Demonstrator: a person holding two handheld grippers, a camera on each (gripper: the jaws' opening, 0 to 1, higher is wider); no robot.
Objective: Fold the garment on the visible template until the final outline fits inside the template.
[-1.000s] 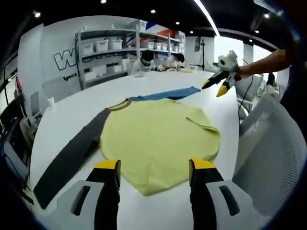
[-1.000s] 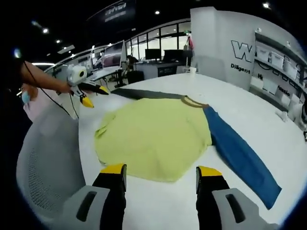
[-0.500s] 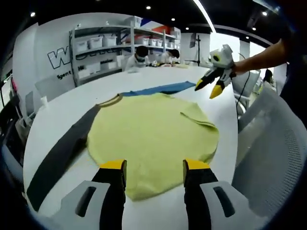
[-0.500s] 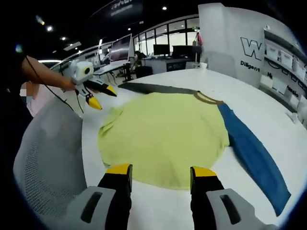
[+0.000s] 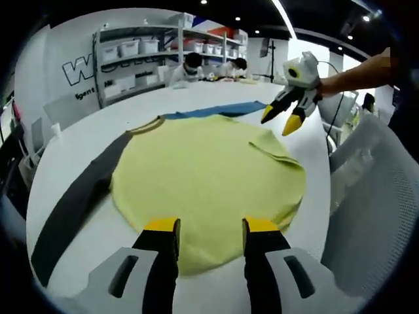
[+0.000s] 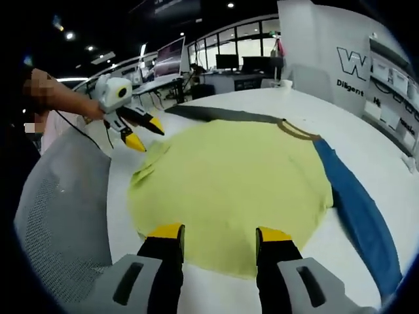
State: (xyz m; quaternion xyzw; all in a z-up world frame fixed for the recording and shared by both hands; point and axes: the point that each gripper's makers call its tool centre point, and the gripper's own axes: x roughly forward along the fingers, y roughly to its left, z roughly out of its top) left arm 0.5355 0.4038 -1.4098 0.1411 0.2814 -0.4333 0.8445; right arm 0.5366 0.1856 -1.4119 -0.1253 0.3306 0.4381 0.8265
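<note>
Since yellow shirt (image 5: pixel 203 170) lies limp, soft, light on white table (image 5: pixel 91 140), pinch hem edge; left gripper (image 5: pixel 204 226), right gripper (image 6: pixel 218 231) jaws apart, empty, above hem

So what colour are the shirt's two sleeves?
One blue sleeve, one dark grey sleeve; left gripper view shows both.

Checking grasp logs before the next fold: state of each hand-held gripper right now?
Left hand-held gripper: open, holding nothing, over the yellow fabric garment.
Right hand-held gripper: open, holding nothing.
</note>
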